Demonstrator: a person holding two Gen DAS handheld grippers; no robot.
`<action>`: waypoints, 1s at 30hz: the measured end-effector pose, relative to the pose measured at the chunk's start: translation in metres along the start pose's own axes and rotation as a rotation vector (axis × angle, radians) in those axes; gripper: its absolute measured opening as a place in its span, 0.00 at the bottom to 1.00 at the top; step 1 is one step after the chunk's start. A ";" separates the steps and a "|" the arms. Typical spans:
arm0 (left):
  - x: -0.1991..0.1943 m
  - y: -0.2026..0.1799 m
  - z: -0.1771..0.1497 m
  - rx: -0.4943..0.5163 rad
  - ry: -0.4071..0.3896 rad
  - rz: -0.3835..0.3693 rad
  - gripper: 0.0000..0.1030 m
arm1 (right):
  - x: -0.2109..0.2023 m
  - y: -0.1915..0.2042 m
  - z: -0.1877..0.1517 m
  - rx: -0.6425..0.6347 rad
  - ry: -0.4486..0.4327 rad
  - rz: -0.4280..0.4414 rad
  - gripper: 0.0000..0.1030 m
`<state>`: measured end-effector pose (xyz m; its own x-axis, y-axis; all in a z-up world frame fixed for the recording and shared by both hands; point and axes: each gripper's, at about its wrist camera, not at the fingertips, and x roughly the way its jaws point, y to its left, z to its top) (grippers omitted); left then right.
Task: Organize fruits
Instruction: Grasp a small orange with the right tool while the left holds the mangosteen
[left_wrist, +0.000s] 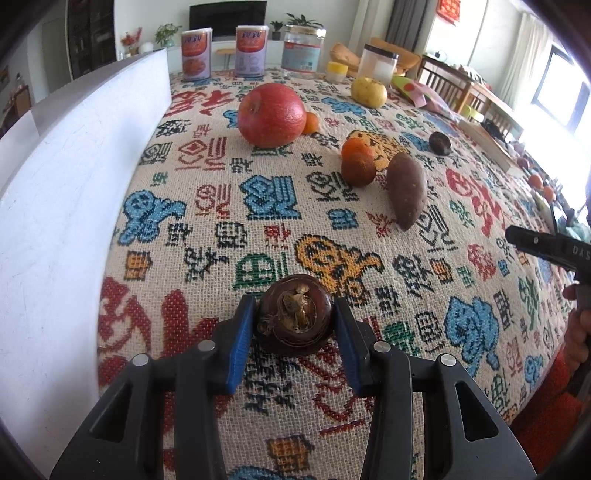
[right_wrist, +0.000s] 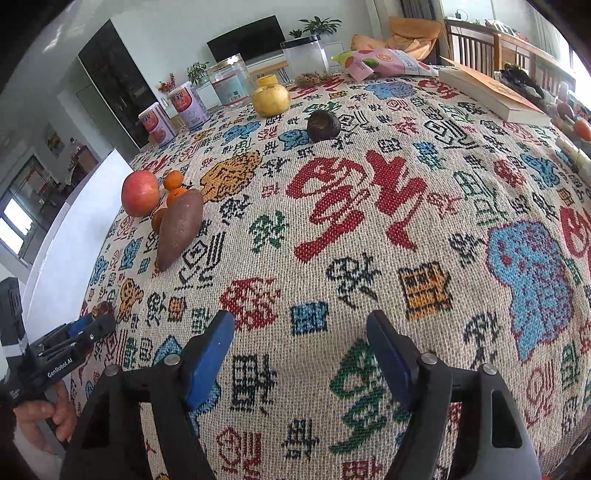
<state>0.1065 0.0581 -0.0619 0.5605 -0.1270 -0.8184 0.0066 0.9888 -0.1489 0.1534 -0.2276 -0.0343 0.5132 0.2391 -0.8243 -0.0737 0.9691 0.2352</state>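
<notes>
1. Left wrist view: I have the left gripper (left_wrist: 294, 325) closed on a dark brown water chestnut (left_wrist: 294, 320), one blue pad on each side of it, low over the patterned tablecloth (left_wrist: 207, 229).
2. Ahead of it, the sweet potato (left_wrist: 405, 190) lies on the cloth, with two small oranges (left_wrist: 357, 159) just beside its far end. A red apple (left_wrist: 271, 115) sits further back with another small orange (left_wrist: 311, 122) touching its right side.
3. A second dark chestnut (left_wrist: 440, 143) and a yellow pear-like fruit (left_wrist: 368, 92) lie well apart from that cluster, toward the far right.
4. A white board (left_wrist: 66, 177) stands along the cloth's left edge, close to the held chestnut.
5. Right wrist view: the right gripper (right_wrist: 301, 365) hovers with its fingers spread and nothing between them; bare cloth lies below.
6. Containers, far edge: two purple-labelled cans (right_wrist: 171, 112), lids on. A clear round jar (right_wrist: 229, 85); I cannot tell what is inside. A clear square tub (right_wrist: 306, 61) has brownish bits at the bottom. A small yellow-lidded pot (left_wrist: 337, 72) sits by the pear.
7. A snack bag (right_wrist: 380, 62) and a book (right_wrist: 491, 92) lie at the far right.
</notes>
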 end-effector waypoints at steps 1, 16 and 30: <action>0.000 0.001 0.000 -0.007 0.000 -0.007 0.42 | 0.003 0.000 0.016 0.000 0.002 -0.003 0.66; -0.002 0.007 -0.002 -0.018 -0.016 -0.043 0.42 | 0.058 0.055 0.126 -0.077 0.101 0.138 0.57; -0.007 0.015 -0.007 -0.056 -0.005 -0.071 0.42 | 0.119 0.206 0.097 -0.526 0.373 -0.008 0.36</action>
<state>0.0966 0.0737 -0.0624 0.5647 -0.1960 -0.8017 -0.0002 0.9713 -0.2377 0.2823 -0.0055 -0.0335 0.1907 0.1444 -0.9710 -0.5289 0.8484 0.0222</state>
